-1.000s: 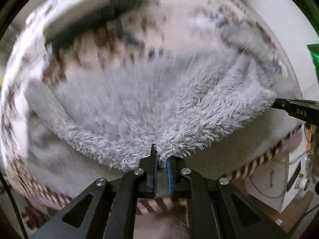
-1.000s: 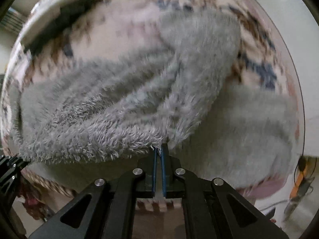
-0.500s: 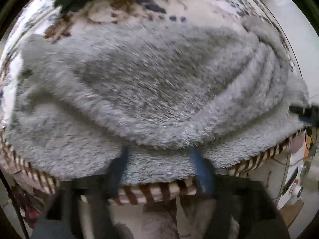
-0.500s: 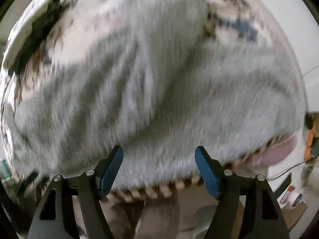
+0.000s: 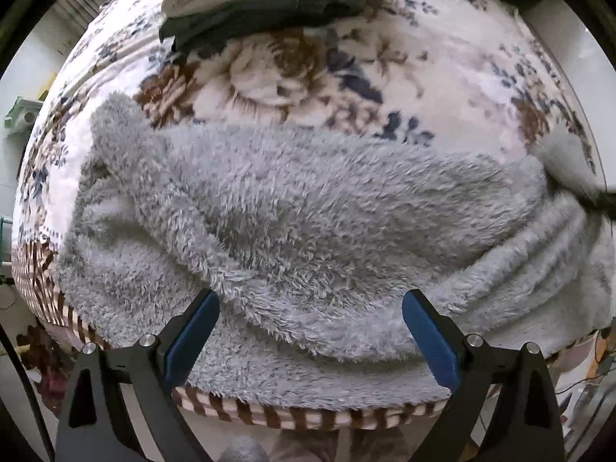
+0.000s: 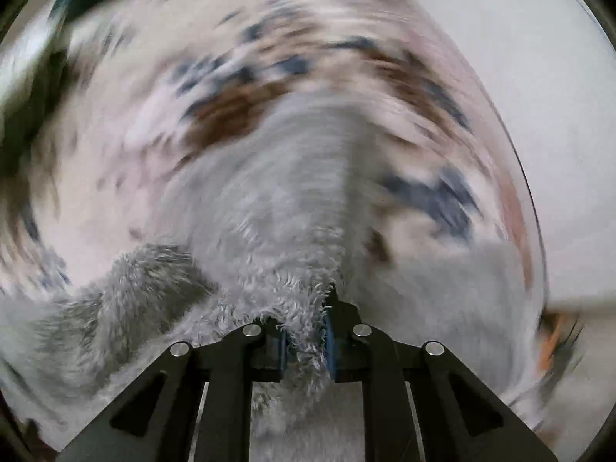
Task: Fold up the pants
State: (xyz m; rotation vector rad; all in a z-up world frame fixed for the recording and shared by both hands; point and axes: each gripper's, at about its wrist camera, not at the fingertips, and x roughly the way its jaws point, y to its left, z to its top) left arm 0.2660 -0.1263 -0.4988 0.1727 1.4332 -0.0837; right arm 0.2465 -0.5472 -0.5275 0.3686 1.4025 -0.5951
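Note:
The fluffy grey pants [image 5: 308,223] lie folded over themselves across the near part of a floral bedspread [image 5: 442,77]. My left gripper [image 5: 310,331] is open and empty, its blue pads just above the near edge of the pants. In the blurred right wrist view my right gripper [image 6: 306,342] is shut on a bunch of the grey pants [image 6: 300,231], with fleece filling the gap between the pads. The gripped part shows at the far right of the left wrist view [image 5: 566,161].
A folded stack of dark green and white clothes [image 5: 269,4] lies at the far side of the bed. The bed's striped front edge [image 5: 308,419] is just below the pants. A white wall [image 6: 519,115] stands to the right.
Both grippers let go of the pants after laying them down in a fold. The left one stayed open and drew back; the right one has shut again on the pants and is moving fast.

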